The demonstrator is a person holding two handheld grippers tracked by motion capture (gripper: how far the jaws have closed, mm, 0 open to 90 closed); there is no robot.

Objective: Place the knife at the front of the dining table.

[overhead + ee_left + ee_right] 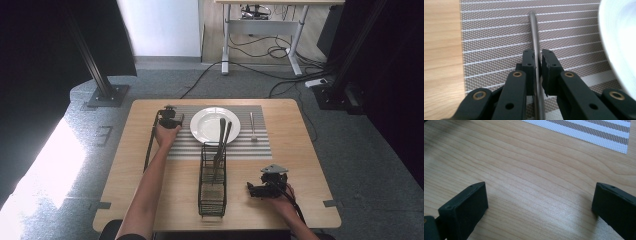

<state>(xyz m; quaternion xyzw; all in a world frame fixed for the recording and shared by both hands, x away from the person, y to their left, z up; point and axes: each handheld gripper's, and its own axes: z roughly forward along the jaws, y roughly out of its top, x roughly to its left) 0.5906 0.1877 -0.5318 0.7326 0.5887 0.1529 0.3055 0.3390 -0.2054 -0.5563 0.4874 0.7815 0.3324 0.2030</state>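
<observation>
The left gripper (537, 67) was clamped on a thin metal utensil handle (535, 37) over the striped placemat (494, 37) (left of centre, beside the white plate (621, 37)). Lower right, the right gripper (540, 205) sat with jaws apart above the wooden table (536, 170).

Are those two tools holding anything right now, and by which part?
The left tool pinches a slim metal utensil handle partway along its shaft, over the striped placemat. The right tool is open, holding nothing.

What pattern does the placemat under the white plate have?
The placemat is woven, grey-brown with thin white stripes; the left gripper view shows it best.
</observation>
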